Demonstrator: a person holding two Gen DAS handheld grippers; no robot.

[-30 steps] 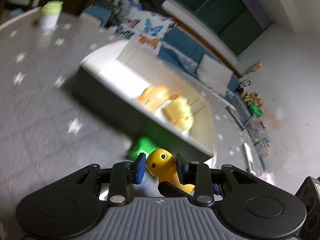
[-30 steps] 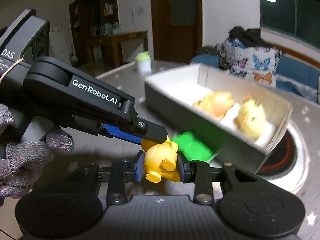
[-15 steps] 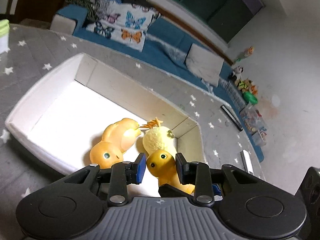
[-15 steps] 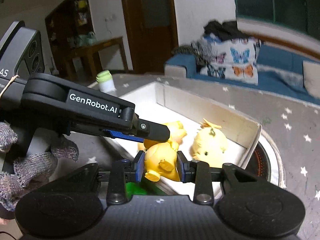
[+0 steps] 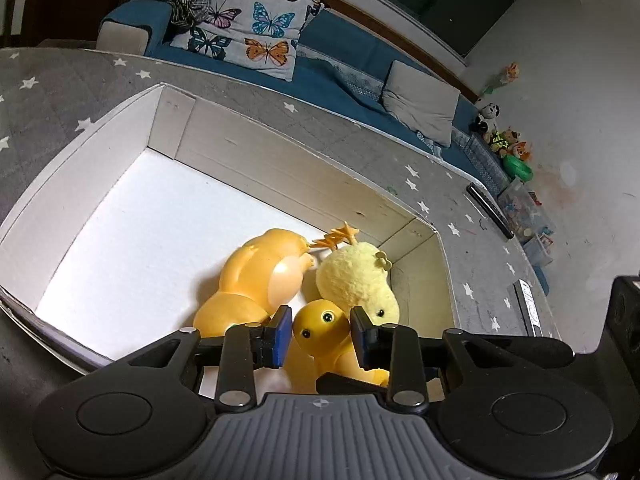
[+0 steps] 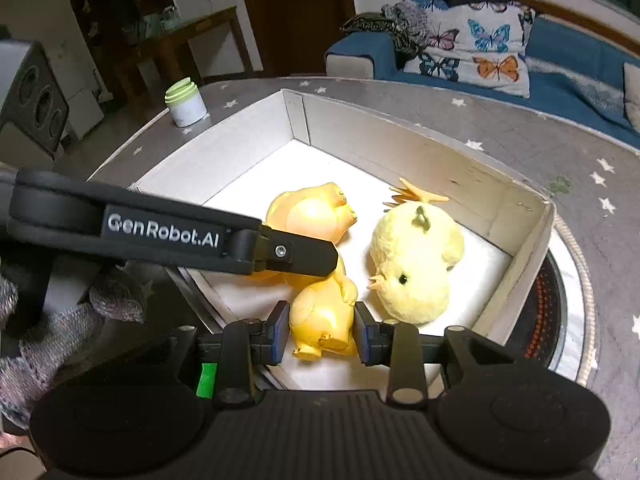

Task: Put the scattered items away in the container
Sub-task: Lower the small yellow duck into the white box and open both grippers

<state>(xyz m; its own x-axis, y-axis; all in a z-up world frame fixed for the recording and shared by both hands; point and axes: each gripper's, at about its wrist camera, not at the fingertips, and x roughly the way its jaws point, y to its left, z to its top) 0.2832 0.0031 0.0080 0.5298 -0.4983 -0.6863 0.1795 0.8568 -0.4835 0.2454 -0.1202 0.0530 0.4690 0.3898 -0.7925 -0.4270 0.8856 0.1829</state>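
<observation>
while both hand-held grippers (image 5: 320, 334) (image 6: 320, 330) clamp it, duck (image 6: 320, 316) hangs over box (image 6: 520, 256).

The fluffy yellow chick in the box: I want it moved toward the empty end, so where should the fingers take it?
Grip the fluffy chick across its round body from above; it lies on its side, apart from the white box's walls.

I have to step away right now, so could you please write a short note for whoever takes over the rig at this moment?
Left gripper: shut on the yellow toy duck's head.
Right gripper: shut on the same duck's body, so both hold it over the white box.
Done: an orange rubber toy and a fluffy chick lie in the box.
Left: lower the duck, open both grippers. A green thing shows outside the box's near wall; probably it goes in next. The jar stands on the table.
</observation>
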